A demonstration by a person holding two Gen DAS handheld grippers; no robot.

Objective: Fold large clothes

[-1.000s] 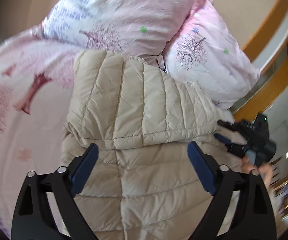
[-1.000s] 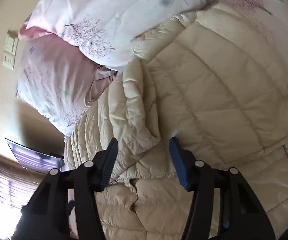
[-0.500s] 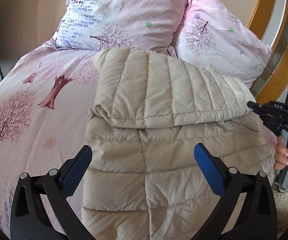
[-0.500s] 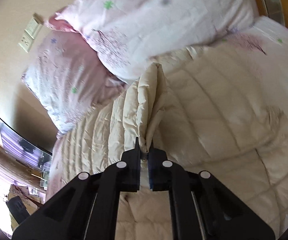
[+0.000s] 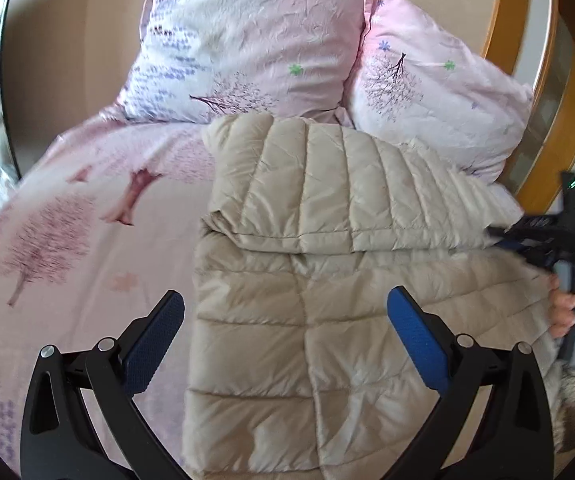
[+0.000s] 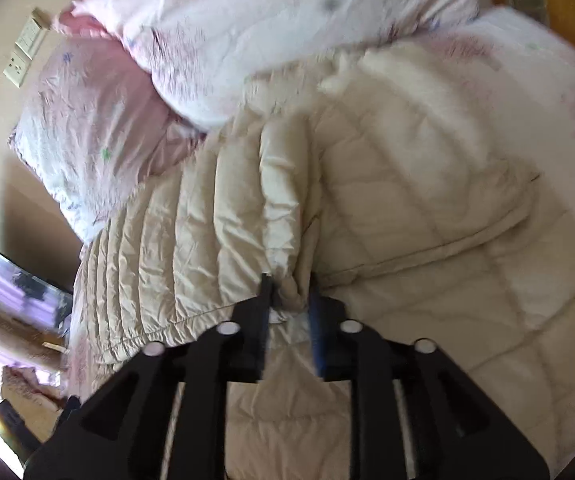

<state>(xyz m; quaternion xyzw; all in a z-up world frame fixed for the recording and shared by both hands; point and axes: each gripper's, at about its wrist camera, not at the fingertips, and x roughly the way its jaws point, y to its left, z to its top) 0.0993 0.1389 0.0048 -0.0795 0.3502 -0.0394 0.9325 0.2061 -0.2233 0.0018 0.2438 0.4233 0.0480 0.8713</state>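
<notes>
A beige quilted down jacket lies on the pink bed, its top part folded down over the body with the fold edge across the middle. My left gripper is open and empty, held above the jacket's lower half. My right gripper is shut on a bunched fold of the jacket at its right edge. It shows blurred in the left wrist view, held by a hand.
Two pink tree-print pillows lean at the head of the bed behind the jacket. The pink tree-print sheet spreads to the left. A wooden frame stands at the right. A wall socket shows in the right wrist view.
My right gripper closed on the jacket's edge fold and keeps hold, jaws now slightly wider around the bunch. My left gripper pulled back and stays open.
</notes>
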